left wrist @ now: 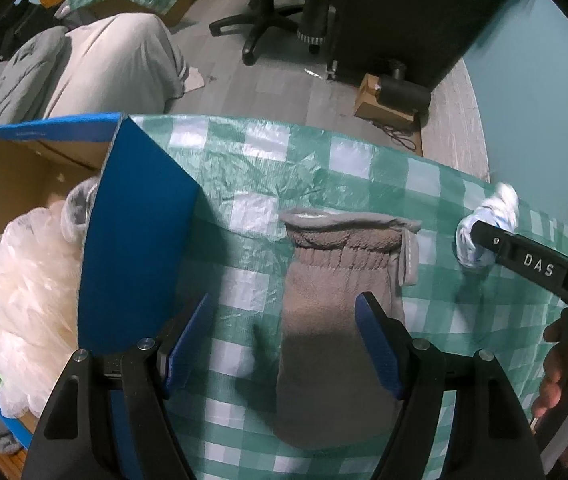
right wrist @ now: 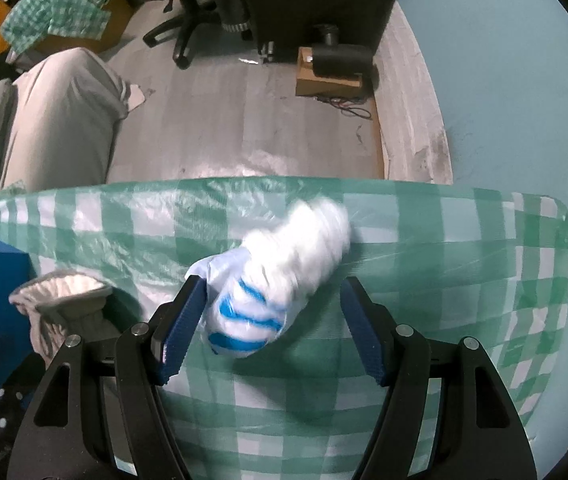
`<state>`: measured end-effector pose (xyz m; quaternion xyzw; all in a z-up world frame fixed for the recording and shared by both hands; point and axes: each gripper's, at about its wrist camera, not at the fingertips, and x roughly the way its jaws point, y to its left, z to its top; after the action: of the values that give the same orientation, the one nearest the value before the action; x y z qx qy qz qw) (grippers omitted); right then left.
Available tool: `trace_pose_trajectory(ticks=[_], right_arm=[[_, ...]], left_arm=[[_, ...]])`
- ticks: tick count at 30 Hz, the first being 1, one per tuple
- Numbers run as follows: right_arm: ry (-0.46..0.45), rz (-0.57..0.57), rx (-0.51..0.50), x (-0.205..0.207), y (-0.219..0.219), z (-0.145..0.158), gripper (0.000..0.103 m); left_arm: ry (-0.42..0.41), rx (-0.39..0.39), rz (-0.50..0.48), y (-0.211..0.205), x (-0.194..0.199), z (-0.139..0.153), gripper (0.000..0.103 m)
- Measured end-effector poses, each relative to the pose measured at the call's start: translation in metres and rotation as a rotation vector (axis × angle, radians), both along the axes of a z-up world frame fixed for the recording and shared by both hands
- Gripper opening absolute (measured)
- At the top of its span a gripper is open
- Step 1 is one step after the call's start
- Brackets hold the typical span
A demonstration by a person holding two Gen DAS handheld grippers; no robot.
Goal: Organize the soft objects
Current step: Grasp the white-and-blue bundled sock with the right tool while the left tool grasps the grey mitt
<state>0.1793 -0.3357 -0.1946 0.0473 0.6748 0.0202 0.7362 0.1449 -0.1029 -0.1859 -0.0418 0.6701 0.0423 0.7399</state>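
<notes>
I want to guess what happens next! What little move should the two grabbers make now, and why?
Probably lower both a bit more, then close. The left gripper hangs open over the grey fleece mitten, one finger on it, and the right gripper is open around the white-and-blue striped sock in clear plastic without squeezing it. Both lie on the green checked tablecloth.

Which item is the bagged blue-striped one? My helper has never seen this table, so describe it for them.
Start at the green checked tablecloth, with the blue box at its left. Past the grey fleece mitten, toward the right end, lies a white bundle with blue stripes wrapped in clear plastic, between the open right gripper's pads. Nothing else on the cloth is white, striped and bagged.
</notes>
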Motion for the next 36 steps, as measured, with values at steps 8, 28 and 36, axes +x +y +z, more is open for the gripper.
trace_pose_trajectory(ticks=[8,28,36], right_arm=[[0.015,0.077,0.008,-0.016,0.009,-0.009,0.031],[-0.040,0.173,0.044,-0.078,0.000,0.021,0.025],[-0.043,0.169,0.064,-0.093,-0.008,0.026,0.025]], left_arm=[[0.036,-0.016,-0.004,-0.009,-0.005,-0.013,0.076],[0.133,-0.025,-0.004,-0.046,0.000,-0.050,0.090],[0.172,0.065,-0.024,-0.055,0.009,-0.071,0.098]])
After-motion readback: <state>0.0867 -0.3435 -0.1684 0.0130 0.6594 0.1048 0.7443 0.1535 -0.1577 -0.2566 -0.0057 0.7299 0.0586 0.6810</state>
